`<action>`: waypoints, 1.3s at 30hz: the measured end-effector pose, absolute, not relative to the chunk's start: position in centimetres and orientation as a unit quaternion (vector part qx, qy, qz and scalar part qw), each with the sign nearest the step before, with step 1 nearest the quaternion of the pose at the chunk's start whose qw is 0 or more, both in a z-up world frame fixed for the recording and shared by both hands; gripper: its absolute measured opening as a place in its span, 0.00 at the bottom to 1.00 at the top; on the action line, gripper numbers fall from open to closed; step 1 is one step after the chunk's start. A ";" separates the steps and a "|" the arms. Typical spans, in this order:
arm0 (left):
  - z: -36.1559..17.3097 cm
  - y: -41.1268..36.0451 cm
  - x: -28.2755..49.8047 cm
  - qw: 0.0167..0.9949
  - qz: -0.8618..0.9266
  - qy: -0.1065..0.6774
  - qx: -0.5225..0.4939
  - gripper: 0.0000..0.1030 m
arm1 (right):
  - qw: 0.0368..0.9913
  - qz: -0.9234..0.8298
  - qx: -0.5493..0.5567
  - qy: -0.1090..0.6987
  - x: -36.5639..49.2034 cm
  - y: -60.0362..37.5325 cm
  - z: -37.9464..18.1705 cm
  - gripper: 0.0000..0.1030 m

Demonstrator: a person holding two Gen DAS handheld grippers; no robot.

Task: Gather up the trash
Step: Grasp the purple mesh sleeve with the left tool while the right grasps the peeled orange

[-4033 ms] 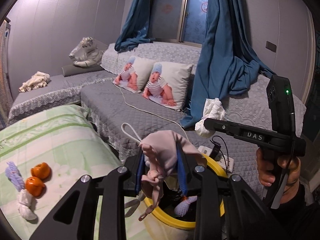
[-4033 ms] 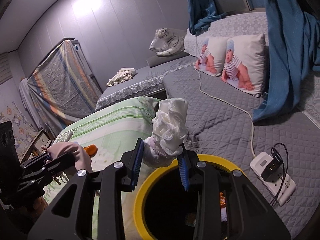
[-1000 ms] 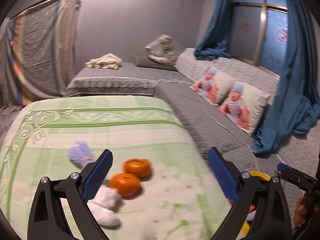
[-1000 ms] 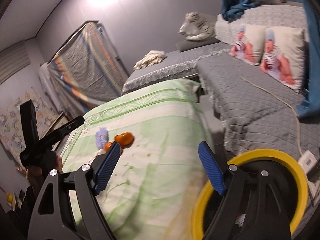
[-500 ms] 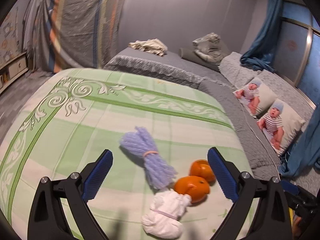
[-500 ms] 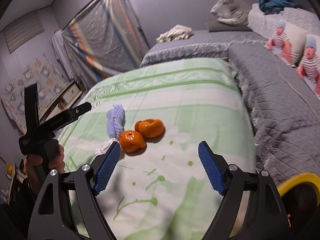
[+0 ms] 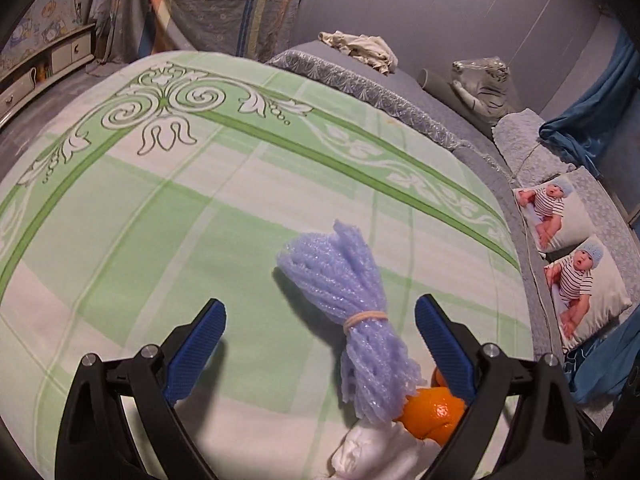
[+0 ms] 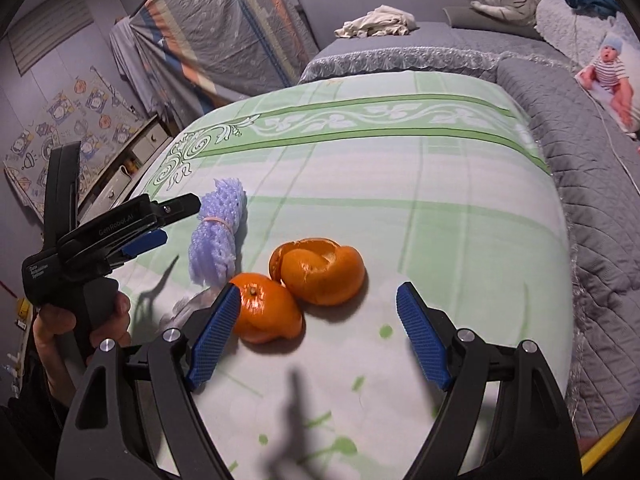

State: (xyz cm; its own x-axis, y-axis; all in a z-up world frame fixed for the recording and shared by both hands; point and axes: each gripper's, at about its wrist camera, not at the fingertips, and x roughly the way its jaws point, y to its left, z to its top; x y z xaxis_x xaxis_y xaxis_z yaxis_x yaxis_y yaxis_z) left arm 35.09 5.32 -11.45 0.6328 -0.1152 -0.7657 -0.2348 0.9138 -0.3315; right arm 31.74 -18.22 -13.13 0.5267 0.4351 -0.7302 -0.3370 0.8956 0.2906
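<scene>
Holding both tools above the green patterned bedspread (image 8: 420, 168), we note that each has its jaws spread wide and grips nothing. The left gripper (image 7: 320, 344) points at the purple foam net bundle (image 7: 352, 320), which lies on the bedspread between and just ahead of its blue pads (image 7: 198, 346), apart from both. A rubber band (image 7: 365, 315) cinches the bundle near its middle. The bundle's near end touches one orange peel (image 7: 434, 406), and a white crumpled wad (image 7: 376, 452) lies directly below, partly hidden by the right-hand finger. The right gripper (image 8: 318, 336) frames two orange peels: the nearer peel (image 8: 266, 312) sits against its left pad (image 8: 214, 334), and the open peel (image 8: 320, 272) lies just beyond, touching the first. From this view the purple bundle (image 8: 218, 232) rests left of the peels, with the left gripper (image 8: 152, 226) just beside it. A yellow bin rim (image 8: 608, 450) shows at the lower right edge. Grey quilted sofa cushions (image 8: 592, 184) border the bedspread on the right.
</scene>
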 end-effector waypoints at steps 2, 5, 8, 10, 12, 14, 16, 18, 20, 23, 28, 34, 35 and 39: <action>-11.8 5.5 35.3 0.878 0.042 0.430 -0.206 0.89 | 0.869 0.223 0.056 0.438 32.4 -17.9 -13.5 0.74; -12.1 5.8 35.2 0.876 0.052 0.429 -0.214 0.89 | 0.864 0.226 0.059 0.445 33.2 -17.6 -14.1 0.74; -12.5 5.8 35.7 0.871 0.055 0.438 -0.214 0.89 | 0.861 0.227 0.063 0.451 34.0 -17.4 -14.7 0.74; -12.8 5.7 36.1 0.868 0.057 0.445 -0.212 0.89 | 0.857 0.231 0.064 0.455 34.4 -17.2 -14.9 0.74; -13.2 5.6 36.8 0.865 0.060 0.451 -0.212 0.89 | 0.858 0.231 0.060 0.456 34.7 -16.9 -15.0 0.74; -13.4 5.4 37.1 0.862 0.060 0.456 -0.214 0.89 | 0.856 0.232 0.059 0.458 35.1 -16.8 -15.2 0.74; -13.5 4.9 37.4 0.862 0.060 0.458 -0.207 0.85 | 0.855 0.232 0.059 0.460 35.5 -16.6 -15.4 0.72; -13.5 4.3 37.8 0.861 0.057 0.464 -0.198 0.79 | 0.853 0.232 0.056 0.464 35.8 -16.5 -15.6 0.72; -13.5 3.6 38.1 0.862 0.052 0.468 -0.187 0.70 | 0.851 0.234 0.056 0.467 36.0 -16.4 -15.8 0.70; -13.6 2.6 38.5 0.864 0.045 0.472 -0.168 0.56 | 0.849 0.237 0.055 0.469 36.2 -16.3 -16.2 0.66; -13.8 2.1 38.9 0.863 0.029 0.475 -0.171 0.38 | 0.847 0.241 0.058 0.470 36.3 -16.2 -16.4 0.61; -14.1 1.5 38.9 0.861 0.011 0.479 -0.171 0.27 | 0.846 0.240 0.056 0.472 36.3 -16.0 -16.5 0.57; -14.1 1.5 38.9 0.861 0.010 0.478 -0.171 0.26 | 0.846 0.240 0.057 0.472 36.3 -15.9 -16.4 0.54; -14.0 1.8 38.6 0.860 0.008 0.476 -0.183 0.24 | 0.845 0.244 0.051 0.474 36.2 -15.7 -16.2 0.42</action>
State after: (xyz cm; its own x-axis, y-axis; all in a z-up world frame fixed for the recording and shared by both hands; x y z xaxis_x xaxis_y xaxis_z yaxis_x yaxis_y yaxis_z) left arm 38.60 1.85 -13.96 0.5465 -0.1613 -0.8218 -0.1871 0.9329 -0.3076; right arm 36.17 -15.67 -16.24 0.4318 0.4615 -0.7750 -0.3641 0.8753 0.3183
